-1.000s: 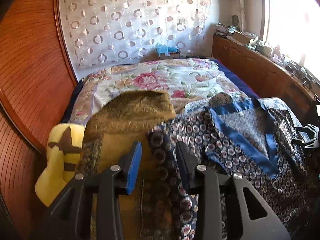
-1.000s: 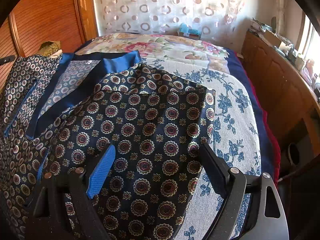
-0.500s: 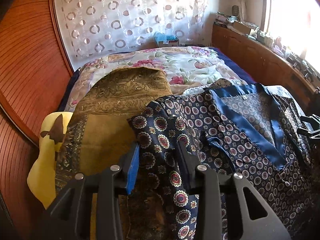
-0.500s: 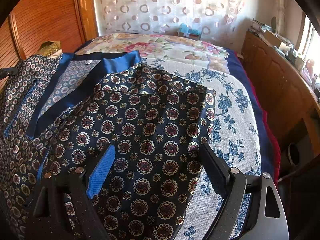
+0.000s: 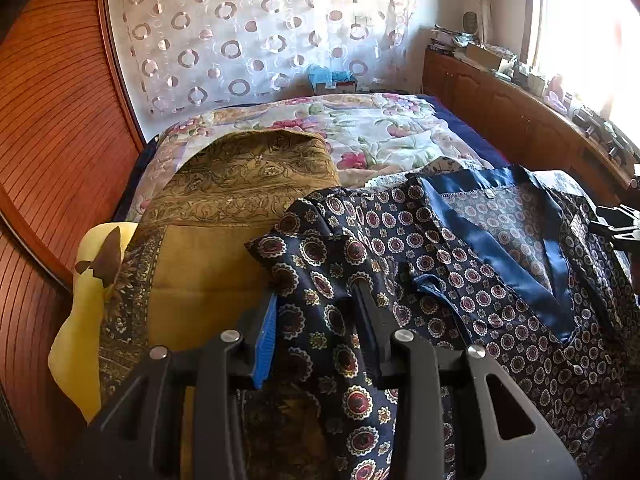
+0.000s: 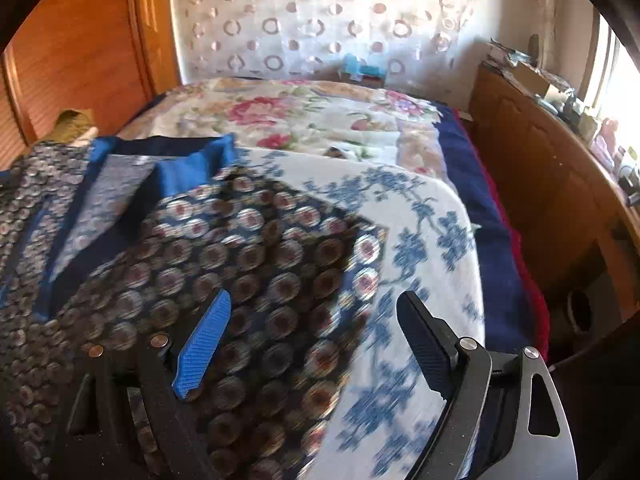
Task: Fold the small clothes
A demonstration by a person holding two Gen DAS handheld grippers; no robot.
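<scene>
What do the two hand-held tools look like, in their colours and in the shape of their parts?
Both look alike. The left tool has a matte black angular frame with silver round bolts and triangular cut-outs; one finger bears a blue ribbed pad, the other finger is black. The right tool has the same build, a blue textured pad and a black ribbed one.

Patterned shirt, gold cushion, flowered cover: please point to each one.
patterned shirt [image 5: 500,280], left wrist view, chest.
gold cushion [image 5: 208,276], left wrist view, plain front.
flowered cover [image 6: 420,240], right wrist view, bare part.
</scene>
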